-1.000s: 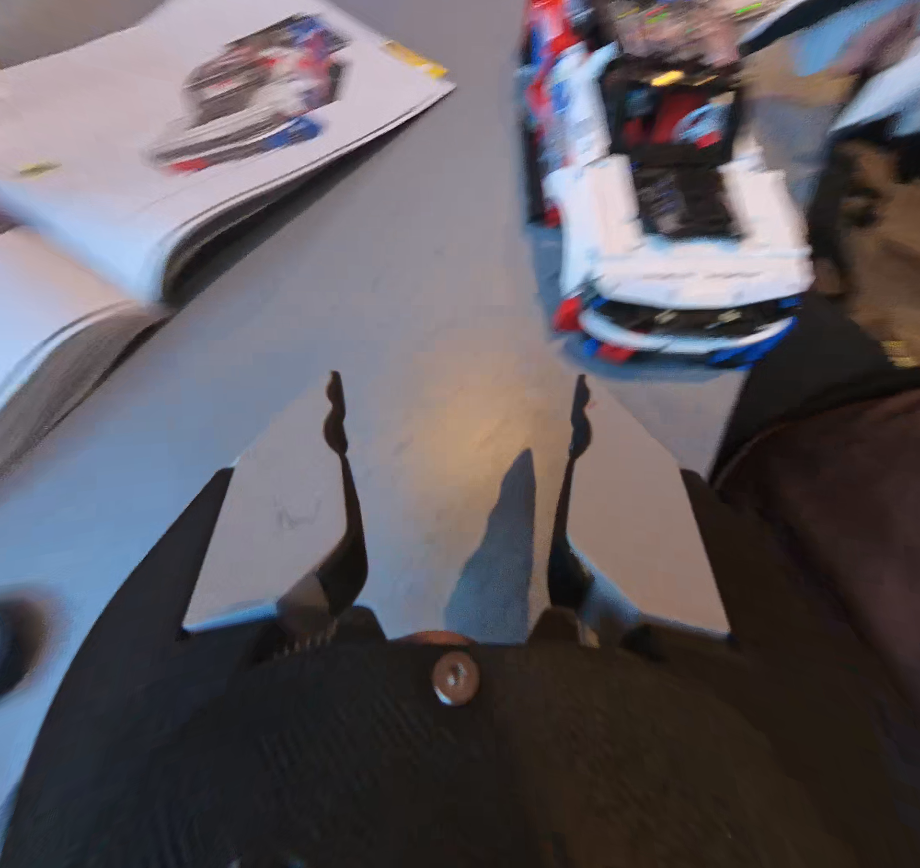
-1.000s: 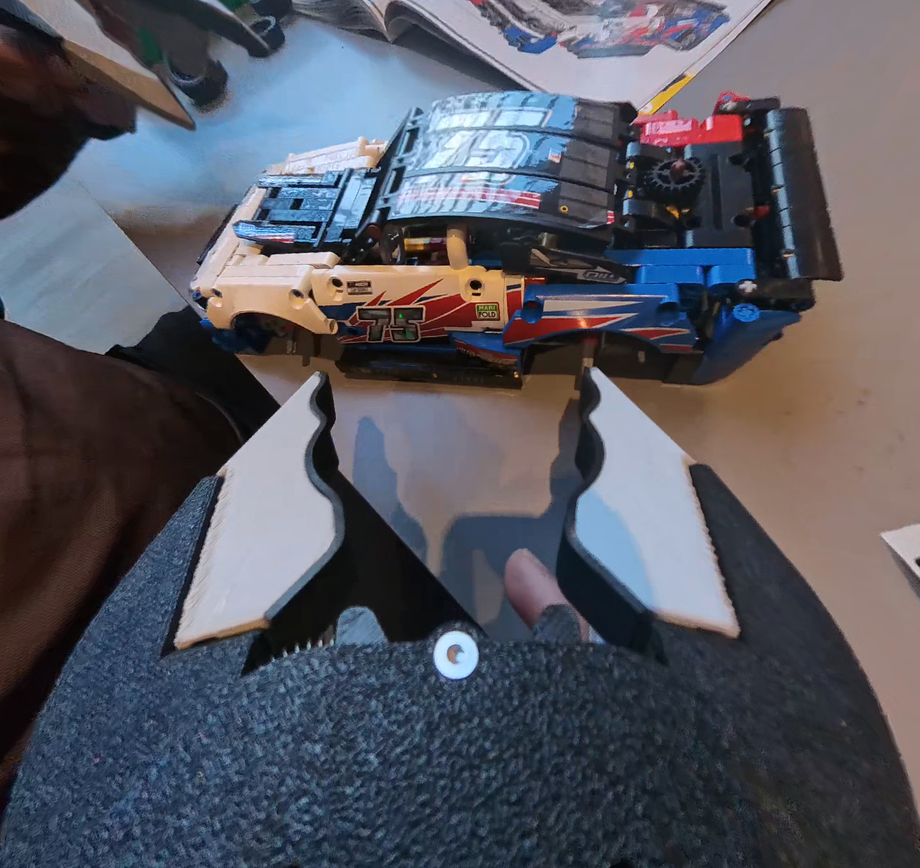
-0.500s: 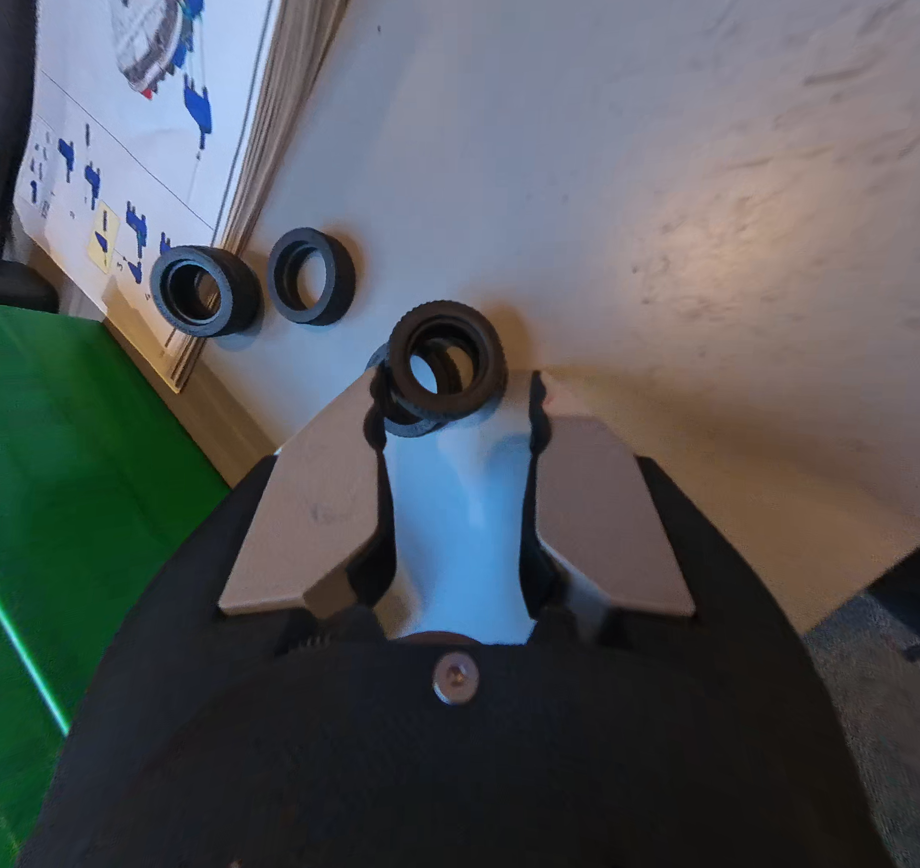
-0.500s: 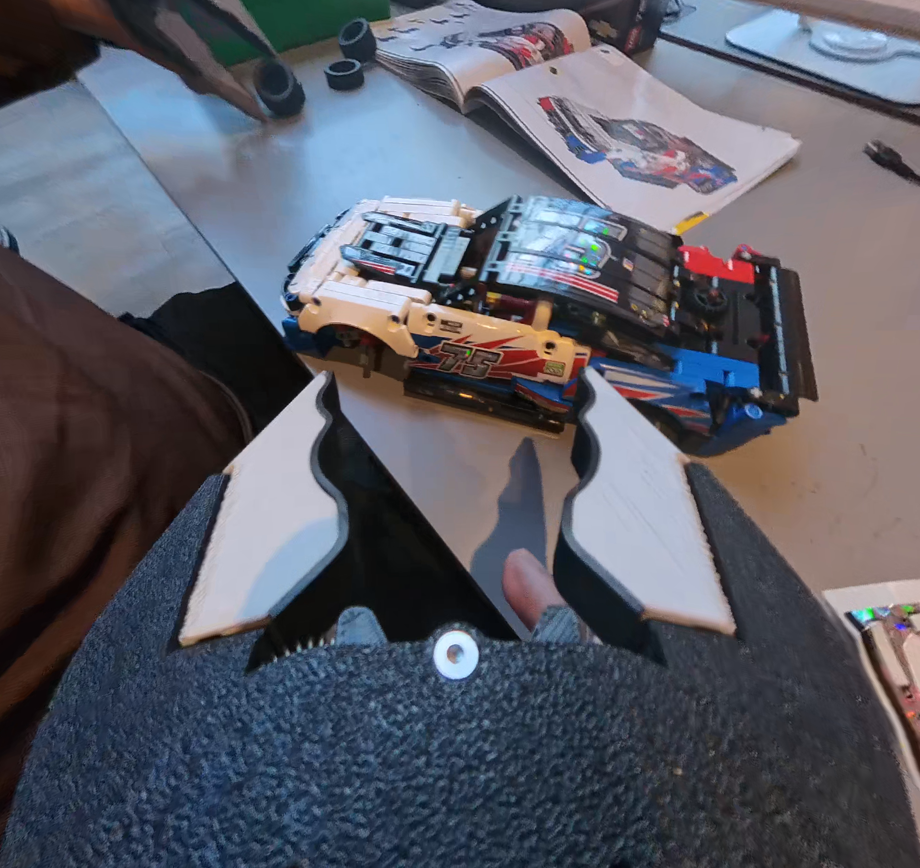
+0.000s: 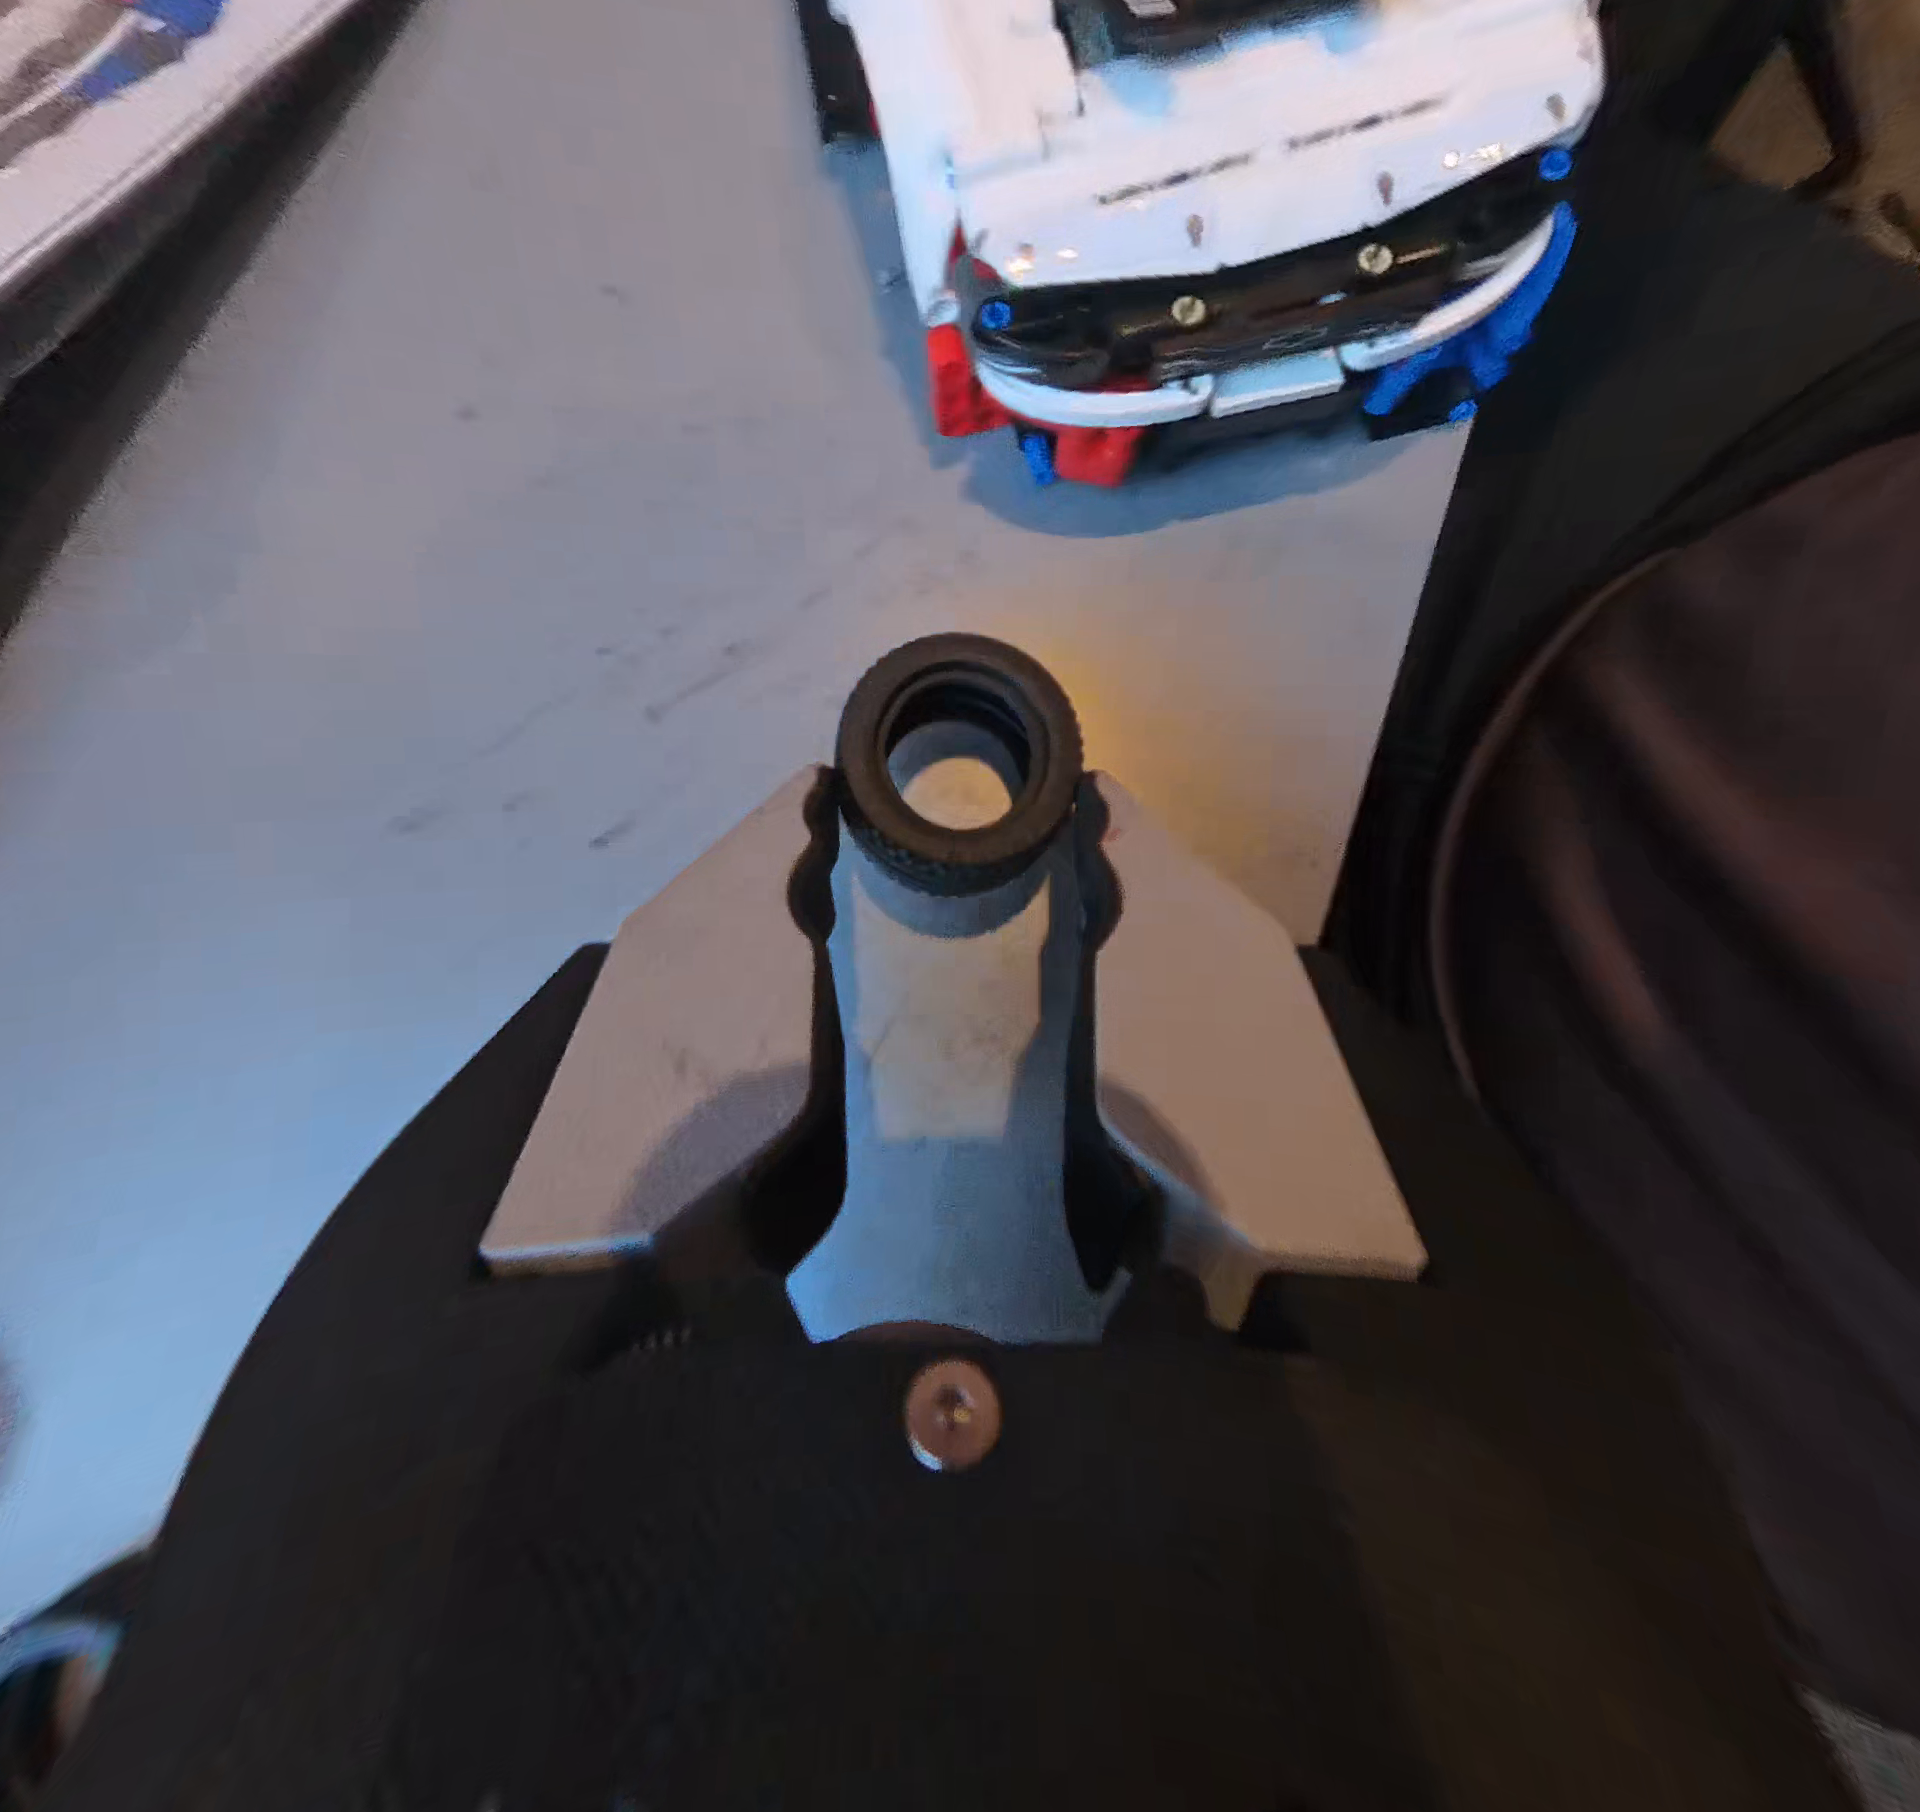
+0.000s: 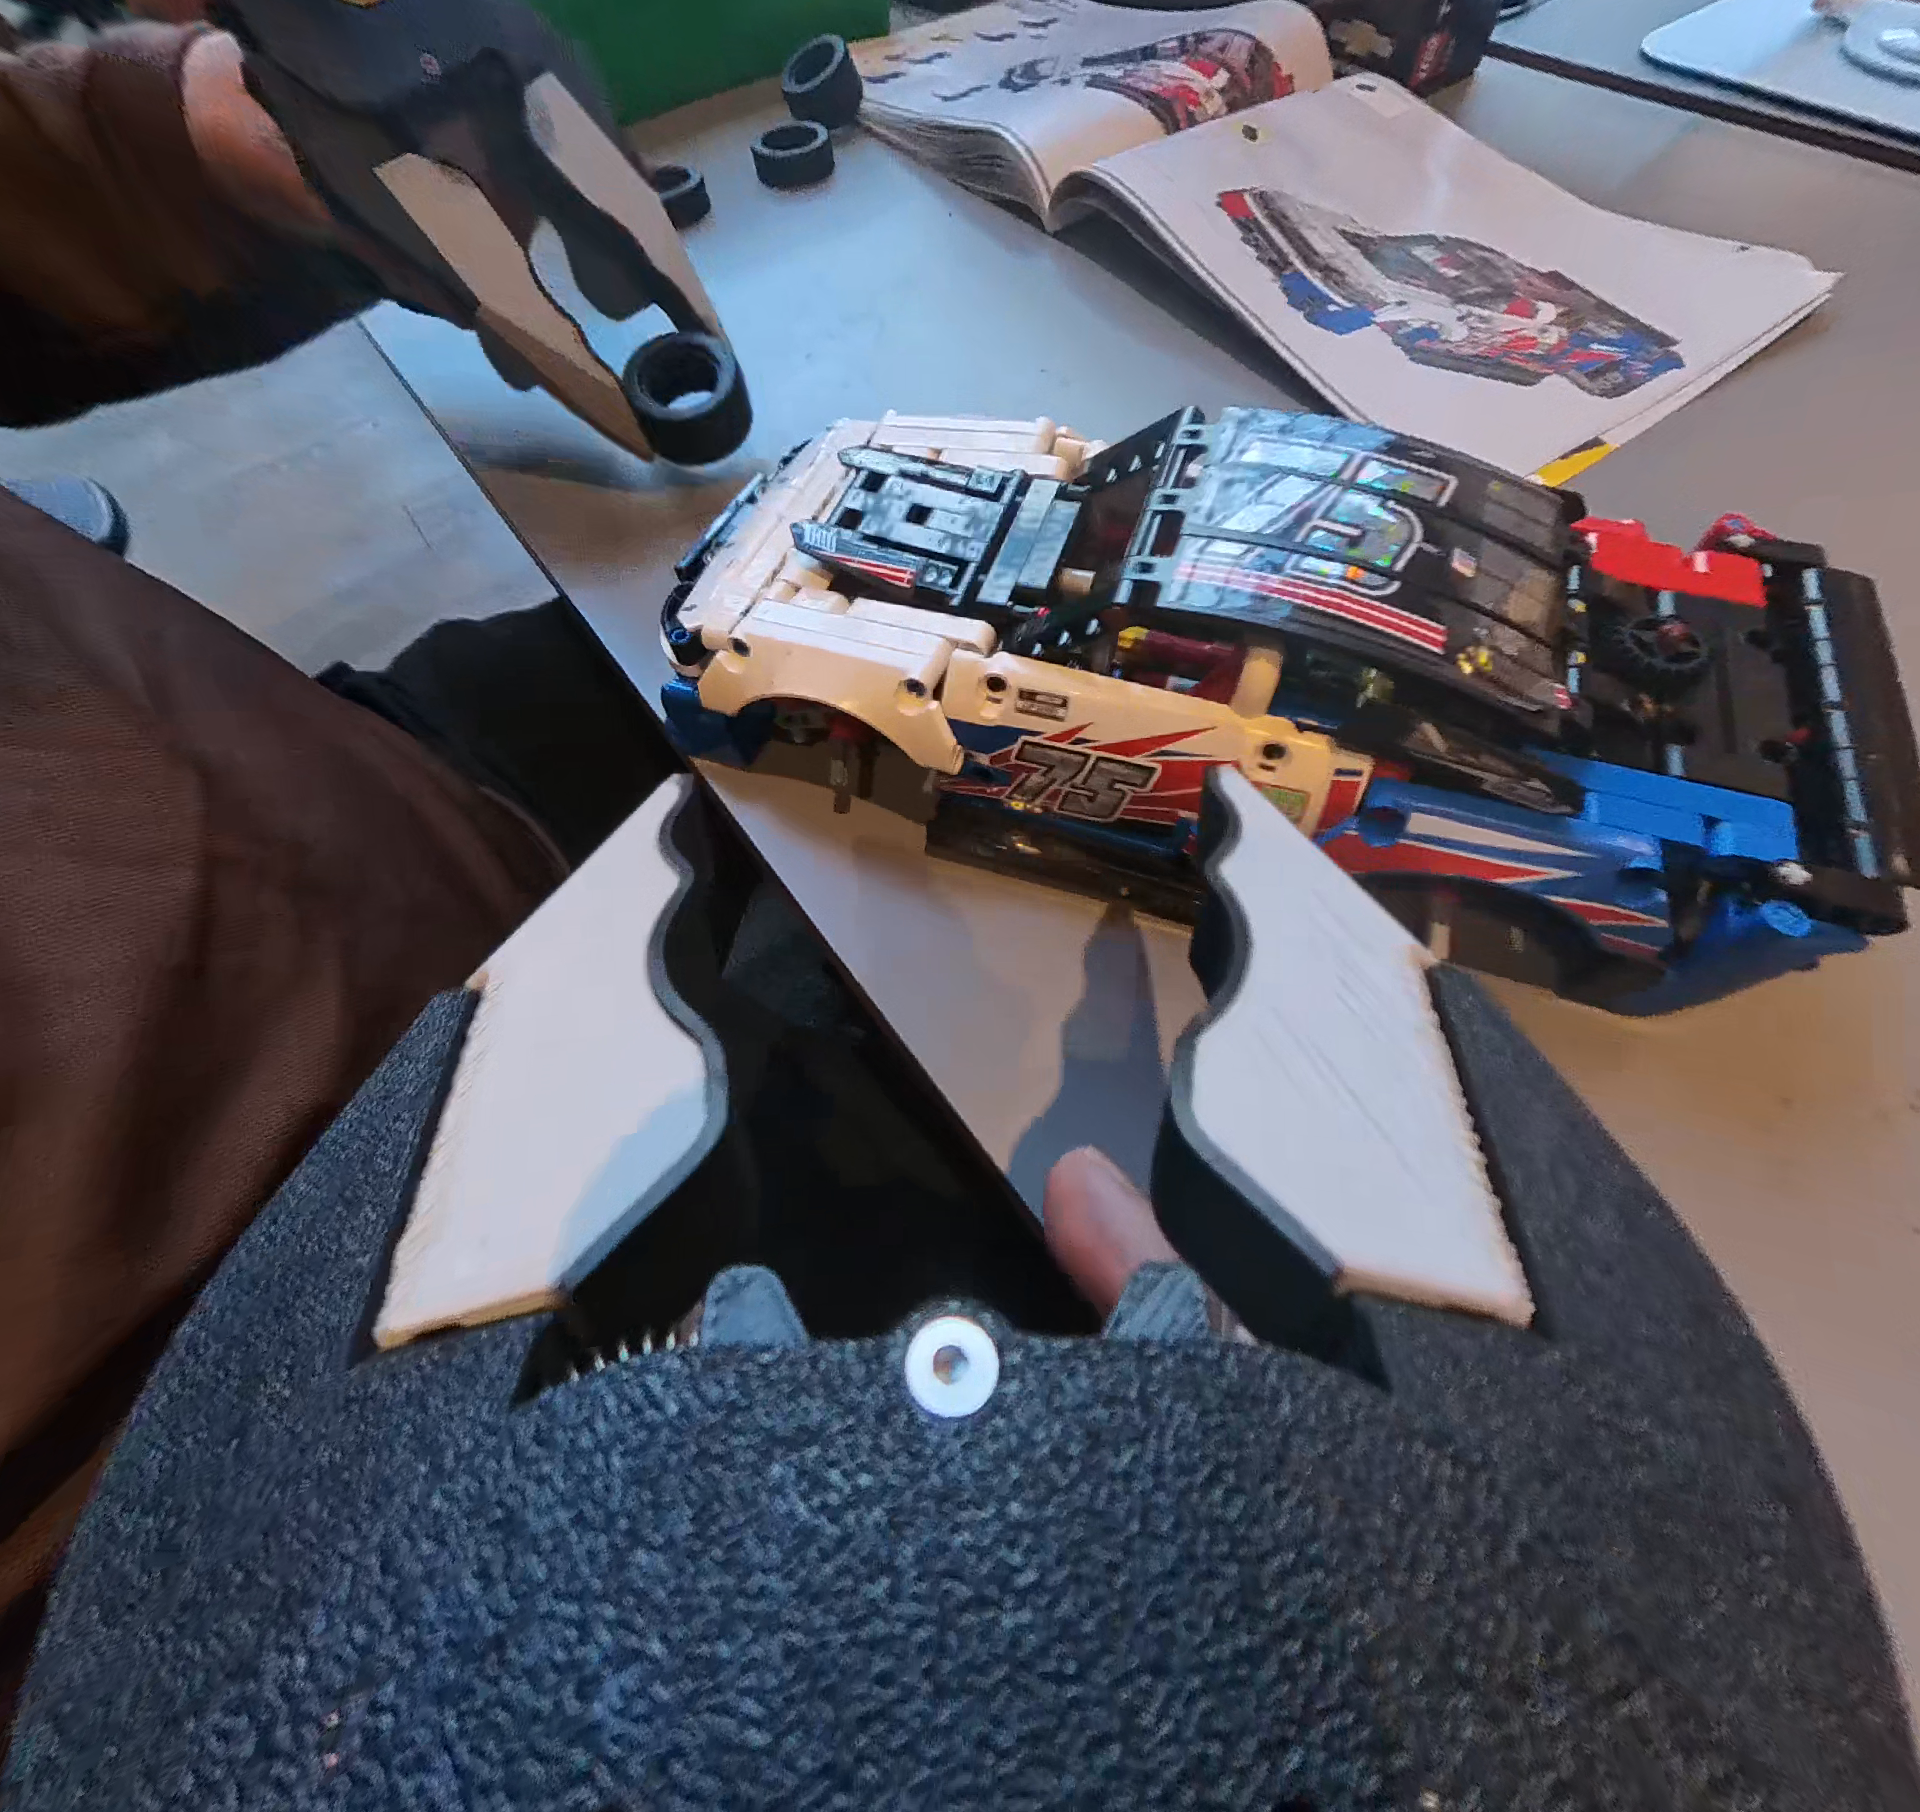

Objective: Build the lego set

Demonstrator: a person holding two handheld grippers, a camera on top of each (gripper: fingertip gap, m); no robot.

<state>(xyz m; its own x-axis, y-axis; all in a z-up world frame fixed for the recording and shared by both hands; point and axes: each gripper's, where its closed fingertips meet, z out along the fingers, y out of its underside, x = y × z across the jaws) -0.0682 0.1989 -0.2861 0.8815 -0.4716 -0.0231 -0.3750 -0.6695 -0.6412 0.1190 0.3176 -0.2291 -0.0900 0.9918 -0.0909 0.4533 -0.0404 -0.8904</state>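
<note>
Lifted away from the spare tyres by the manual, the left gripper (image 5: 954, 832) now carries one black tyre (image 5: 958, 763) toward the white nose of the Lego race car (image 6: 1226, 682), which sits on the grey table (image 6: 894, 308). Its bodywork looks largely finished, but the front wheel arch is empty and three tyres (image 6: 795, 152) remain loose, so wheels are left to fit. Left claw is clenched on the tyre; the right gripper (image 6: 951, 827) gapes wide and empty near the car's side.

Two black, grainy-textured gripper bodies: left gripper (image 5: 956, 806) and right gripper (image 6: 940, 869), each with pale flat finger plates edged in wavy black and one silver screw at centre. Round tan smiley sticker on the left. Dark brown sleeves.
</note>
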